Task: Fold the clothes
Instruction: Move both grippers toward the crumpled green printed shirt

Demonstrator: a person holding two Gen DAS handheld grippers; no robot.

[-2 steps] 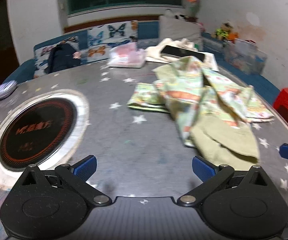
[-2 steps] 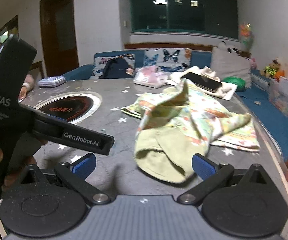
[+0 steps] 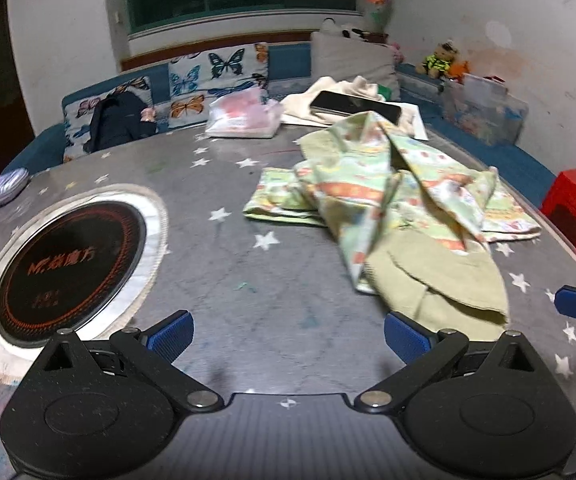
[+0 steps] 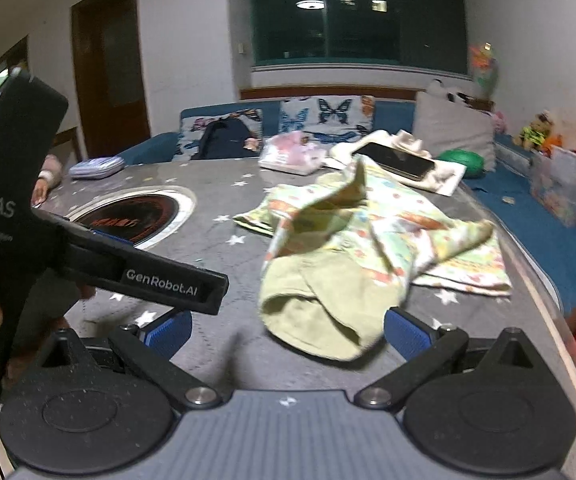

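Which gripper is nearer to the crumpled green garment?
Right. The right gripper has the garment's olive end between its open fingers; the left gripper sits left of the garment, over bare table.

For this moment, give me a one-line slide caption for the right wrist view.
Right gripper open before crumpled green patterned garment on star-print table.

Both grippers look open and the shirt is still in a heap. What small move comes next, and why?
Probably ease the right gripper forward onto the shirt's plain green near edge, then close. That edge lies between its open fingers on the table, nothing is held yet, and the left gripper faces bare table.
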